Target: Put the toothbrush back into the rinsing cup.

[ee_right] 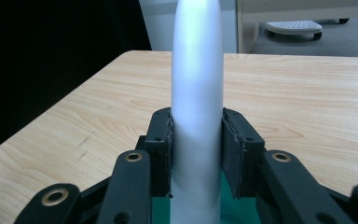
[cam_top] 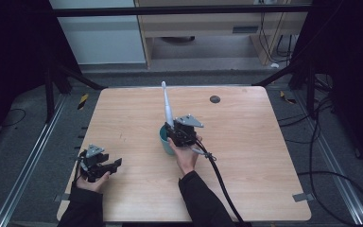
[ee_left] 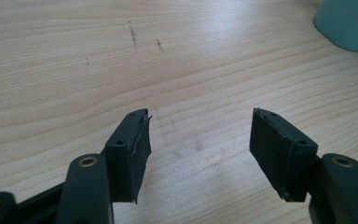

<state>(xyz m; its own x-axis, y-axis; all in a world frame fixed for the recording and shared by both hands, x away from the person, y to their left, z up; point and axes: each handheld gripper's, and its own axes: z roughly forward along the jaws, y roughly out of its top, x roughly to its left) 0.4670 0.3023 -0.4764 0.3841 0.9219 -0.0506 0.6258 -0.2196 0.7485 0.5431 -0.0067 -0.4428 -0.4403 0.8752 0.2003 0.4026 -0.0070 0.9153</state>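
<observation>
Two claws work over a pale wooden bench (cam_top: 246, 156) in the high view. The left claw (cam_top: 115, 165) sits near the bench's front left corner, well apart from a teal cup (cam_top: 165, 140) that stands close to the bench's middle. The right claw (cam_top: 176, 128) is over the cup, and a white toothbrush (cam_top: 167, 105) rises from it, leaning slightly away from the person, head uppermost. A small dark disc (cam_top: 214, 99) lies beyond the cup, towards the far edge.

From the left gripper view, the left claw (ee_left: 200, 140) stands wide with bare wood between its jaws; the cup (ee_left: 349, 23) shows at the upper right corner.

From the right gripper view, the right claw (ee_right: 196, 147) is closed against both sides of the toothbrush's (ee_right: 196, 93) white handle, with the teal of the cup (ee_right: 228, 200) just below the jaws.
</observation>
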